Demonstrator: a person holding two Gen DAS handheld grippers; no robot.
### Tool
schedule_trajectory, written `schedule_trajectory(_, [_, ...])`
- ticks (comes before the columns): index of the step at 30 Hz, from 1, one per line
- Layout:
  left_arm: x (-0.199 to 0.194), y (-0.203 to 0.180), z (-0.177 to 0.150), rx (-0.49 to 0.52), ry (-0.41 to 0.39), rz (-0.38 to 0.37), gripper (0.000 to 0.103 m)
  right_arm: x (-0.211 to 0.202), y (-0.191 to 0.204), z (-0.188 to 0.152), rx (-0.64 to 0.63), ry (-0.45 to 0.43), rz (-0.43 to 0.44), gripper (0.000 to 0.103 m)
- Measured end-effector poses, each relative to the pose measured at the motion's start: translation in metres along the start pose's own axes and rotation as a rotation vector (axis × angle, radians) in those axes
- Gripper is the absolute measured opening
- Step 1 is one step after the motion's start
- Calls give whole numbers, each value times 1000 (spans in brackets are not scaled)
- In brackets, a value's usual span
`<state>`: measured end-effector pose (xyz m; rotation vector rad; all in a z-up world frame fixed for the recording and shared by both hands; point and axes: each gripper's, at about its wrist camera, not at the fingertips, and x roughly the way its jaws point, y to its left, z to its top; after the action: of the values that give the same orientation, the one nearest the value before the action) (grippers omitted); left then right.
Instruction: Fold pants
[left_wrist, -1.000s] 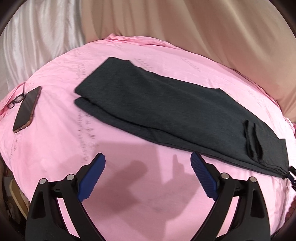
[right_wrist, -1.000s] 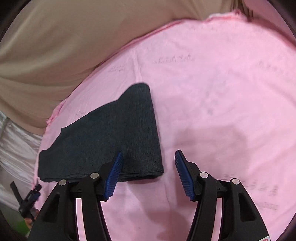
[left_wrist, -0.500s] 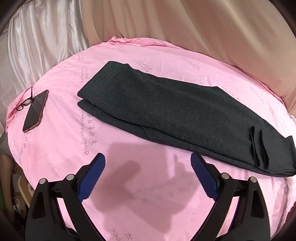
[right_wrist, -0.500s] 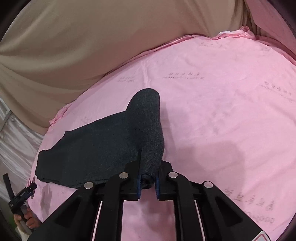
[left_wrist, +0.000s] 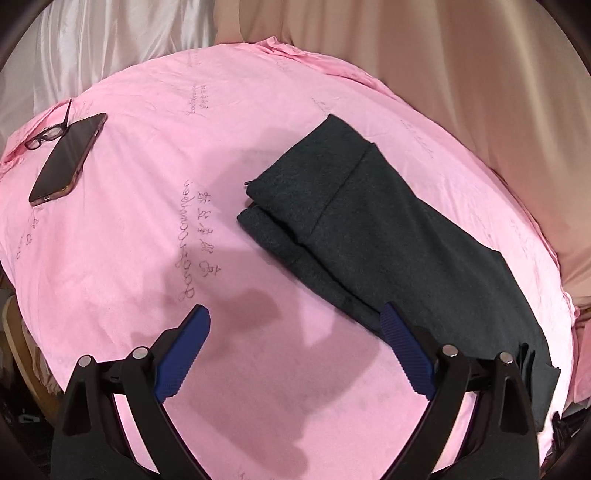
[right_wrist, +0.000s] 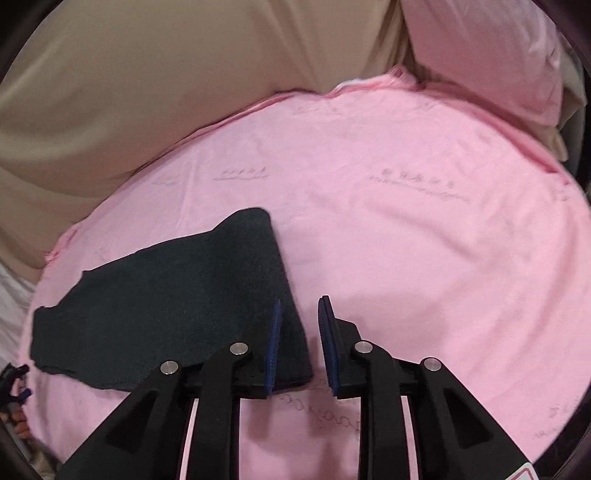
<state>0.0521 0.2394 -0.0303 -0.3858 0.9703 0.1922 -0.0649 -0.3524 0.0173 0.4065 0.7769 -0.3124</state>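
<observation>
Dark grey pants (left_wrist: 388, 236) lie folded over on the pink sheet (left_wrist: 147, 221), one end doubled back on top toward the middle of the bed. My left gripper (left_wrist: 295, 354) is open and empty, just in front of the pants' near edge. In the right wrist view the pants (right_wrist: 177, 306) lie at the left. My right gripper (right_wrist: 299, 343) is partly open with nothing between its blue pads, right at the pants' folded corner; its left pad (right_wrist: 275, 347) overlaps the cloth.
A phone (left_wrist: 68, 158) and a pair of glasses (left_wrist: 48, 134) lie at the far left of the sheet. Beige curtain (left_wrist: 461, 66) hangs behind the bed. A pink pillow (right_wrist: 480, 51) sits at the far right corner.
The right gripper closed on the pants' end, carried it over onto the rest of the pants, and has now opened and let go. The left gripper stayed open.
</observation>
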Motion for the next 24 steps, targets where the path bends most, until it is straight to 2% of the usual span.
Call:
schedule_trajectory(1, [2, -3, 0, 5, -1, 3, 91, -10, 13, 0, -31, -31, 33, 39])
schedule_trajectory(2, [3, -5, 1, 10, 0, 3, 91, -19, 34, -1, -77, -57, 92, 51])
schedule_trajectory(3, [5, -7, 1, 16, 2, 0, 92, -22, 58, -4, -130, -50, 161, 59])
schedule_trajectory(7, [12, -18, 2, 28, 22, -26, 92, 9, 150, -25, -290, 111, 376, 60])
schedule_trajectory(8, [13, -19, 1, 30, 25, -35, 92, 23, 171, -32, -319, 157, 390, 59])
schedule_trajectory(11, [13, -19, -1, 35, 32, -48, 92, 60, 209, -39, -376, 213, 292, 58])
schedule_trajectory(13, [11, -15, -2, 39, 34, -55, 92, 75, 215, -38, -365, 223, 255, 54])
schedule_trajectory(14, [9, -12, -2, 42, 29, -55, 92, 82, 212, -37, -342, 239, 260, 40])
schedule_trajectory(15, [8, -10, -2, 45, 23, -52, 92, 84, 208, -38, -322, 252, 266, 17])
schedule_trajectory(17, [8, -5, -2, 54, 15, -45, 94, 88, 196, -38, -275, 270, 292, 4])
schedule_trajectory(19, [11, -2, -1, 48, 21, -53, 94, 79, 191, -35, -237, 264, 320, 3])
schedule_trajectory(21, [14, -1, -1, 46, 32, -67, 94, 61, 198, -28, -229, 222, 381, 3])
schedule_trajectory(23, [17, -4, -2, 52, 33, -74, 94, 51, 211, -26, -262, 199, 416, 3])
schedule_trajectory(24, [18, -5, -3, 55, 35, -77, 94, 53, 219, -29, -295, 204, 400, 4])
